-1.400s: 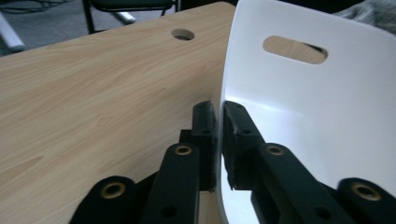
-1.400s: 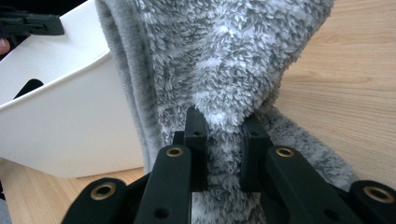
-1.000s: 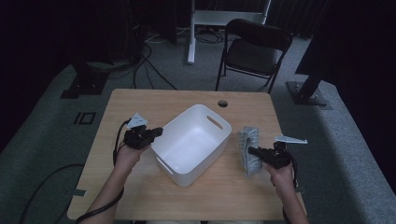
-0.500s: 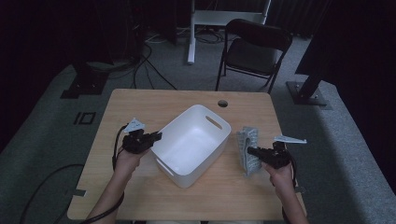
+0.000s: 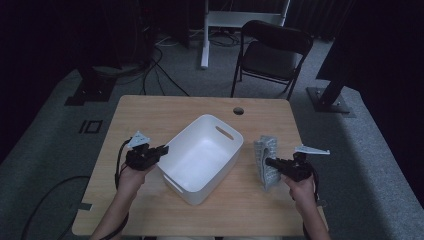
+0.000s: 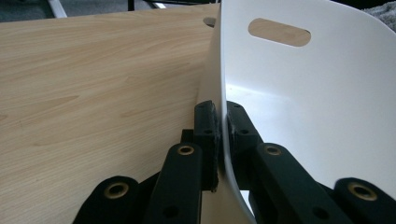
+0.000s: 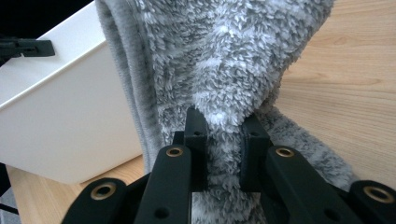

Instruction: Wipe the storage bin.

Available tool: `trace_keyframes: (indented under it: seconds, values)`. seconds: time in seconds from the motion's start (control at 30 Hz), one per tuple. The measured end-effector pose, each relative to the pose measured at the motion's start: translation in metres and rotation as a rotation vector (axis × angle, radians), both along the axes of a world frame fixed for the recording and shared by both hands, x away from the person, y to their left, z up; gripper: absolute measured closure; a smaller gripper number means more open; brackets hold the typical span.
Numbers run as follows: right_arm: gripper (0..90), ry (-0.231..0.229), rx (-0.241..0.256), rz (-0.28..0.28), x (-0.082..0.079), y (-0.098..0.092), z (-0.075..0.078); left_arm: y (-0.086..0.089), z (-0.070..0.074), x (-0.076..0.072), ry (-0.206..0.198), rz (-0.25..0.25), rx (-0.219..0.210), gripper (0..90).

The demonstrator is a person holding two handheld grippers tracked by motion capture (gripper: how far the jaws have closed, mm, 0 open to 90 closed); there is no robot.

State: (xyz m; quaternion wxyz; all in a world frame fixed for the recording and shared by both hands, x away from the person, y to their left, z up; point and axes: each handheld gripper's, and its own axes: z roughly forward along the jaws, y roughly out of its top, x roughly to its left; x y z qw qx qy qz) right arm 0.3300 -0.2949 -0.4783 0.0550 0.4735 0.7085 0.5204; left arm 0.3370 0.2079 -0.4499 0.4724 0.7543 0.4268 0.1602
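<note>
From my side, nearest to me are my two hands on the wooden table [image 5: 150, 115]. My left gripper [image 5: 159, 150] has its jaws closed on the thin side wall of the white basket [image 5: 202, 152], one jaw inside and one outside, as the left gripper view shows. My right gripper [image 5: 270, 162] pinches the grey fluffy cloth [image 5: 264, 161] between almost closed jaws; the cloth stands bunched on the table just right of the basket, near its wall. The basket sits in the middle of the table, turned diagonal. Farther there is a round hole [image 5: 238, 110] in the tabletop, then grey carpet floor, a black folding chair [image 5: 272, 52] and cables in the dark room. Compared with one second ago, the left gripper sits slightly lower, and the basket and the cloth have hardly moved.
</note>
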Motion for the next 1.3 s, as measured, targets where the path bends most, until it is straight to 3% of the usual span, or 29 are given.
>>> trace_keyframes:
  seconds: [0.23, 0.33, 0.57, 0.7, 0.8, 1.0, 1.3]
  values:
    - [77.8, -0.039, 0.015, 0.014, -0.007, 0.004, 0.011, -0.001, -0.001, -0.001, -0.026, 0.001, 0.008, 85.5]
    - [77.8, -0.079, 0.051, 0.030, -0.009, 0.003, 0.017, -0.001, -0.002, 0.001, -0.038, -0.009, 0.005, 85.5]
    - [77.8, -0.129, 0.023, 0.044, -0.012, 0.015, 0.029, -0.002, -0.004, 0.004, -0.048, -0.016, 0.005, 85.6]
    - [77.8, -0.147, -0.022, 0.061, -0.011, 0.028, 0.032, -0.003, -0.004, 0.006, -0.049, -0.031, 0.005, 85.6]
    - [77.8, -0.154, -0.056, 0.050, -0.007, 0.037, 0.033, -0.004, -0.004, 0.008, -0.047, -0.036, -0.001, 85.6]
    - [77.8, -0.144, -0.067, 0.085, 0.002, 0.054, 0.028, -0.005, -0.004, 0.010, -0.052, -0.069, 0.007, 85.5]
    - [77.9, -0.129, -0.100, 0.083, 0.008, 0.067, 0.017, -0.003, -0.005, 0.012, -0.052, -0.100, -0.013, 85.1]
